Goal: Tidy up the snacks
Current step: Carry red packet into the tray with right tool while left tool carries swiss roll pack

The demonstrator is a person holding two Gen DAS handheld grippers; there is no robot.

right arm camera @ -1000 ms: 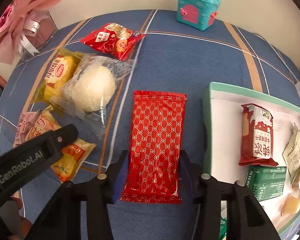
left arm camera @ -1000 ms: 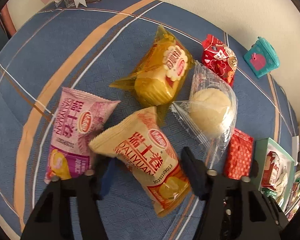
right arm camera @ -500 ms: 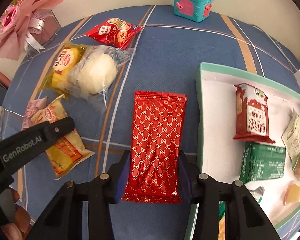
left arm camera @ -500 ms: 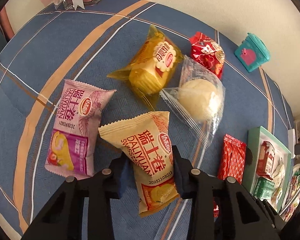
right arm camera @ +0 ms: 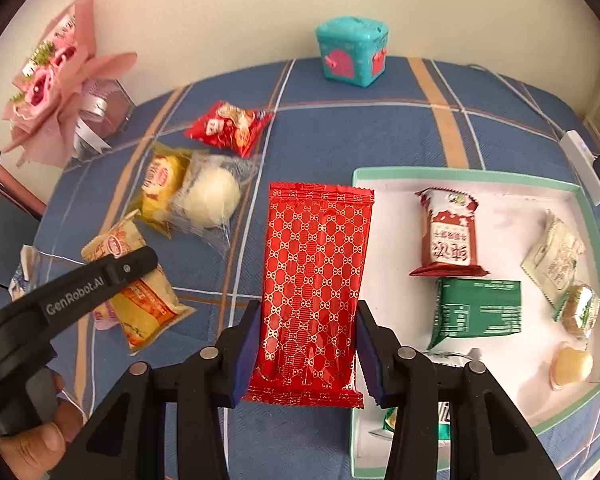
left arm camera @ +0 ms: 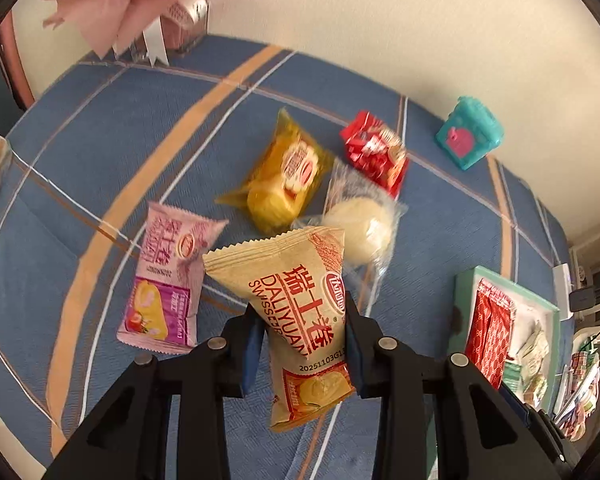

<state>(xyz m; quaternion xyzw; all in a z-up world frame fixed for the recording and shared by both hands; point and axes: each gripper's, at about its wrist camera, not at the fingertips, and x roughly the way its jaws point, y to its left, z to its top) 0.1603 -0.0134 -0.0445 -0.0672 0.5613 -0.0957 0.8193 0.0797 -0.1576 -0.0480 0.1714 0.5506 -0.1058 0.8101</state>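
Observation:
My left gripper [left arm camera: 302,320] points steeply down, its jaws closing on a tan Swiss-roll packet [left arm camera: 292,264]. The pads press its sides and it hangs tilted above the blue cloth. In the right wrist view that packet [right arm camera: 148,312] shows under a left finger [right arm camera: 136,264]. My right gripper [right arm camera: 308,320] is shut on a long red patterned packet [right arm camera: 316,248], held above the cloth beside the white tray [right arm camera: 460,174]. On the cloth lie a pink packet [left arm camera: 168,280], a yellow cake packet [left arm camera: 288,176], a clear-wrapped bun [left arm camera: 360,228] and a small red bag [left arm camera: 376,152].
The green-rimmed tray holds several snacks, among them a red-and-white packet [right arm camera: 448,232] and a green one [right arm camera: 480,312]. A teal toy box [right arm camera: 352,56] stands by the back wall. A pink bouquet [right arm camera: 52,80] sits at the back left. A hand [right arm camera: 40,440] grips the left tool.
The left jaws closed around the tan packet and lifted it off the cloth. The right gripper rose with the red packet, which now hangs next to the tray's left rim.

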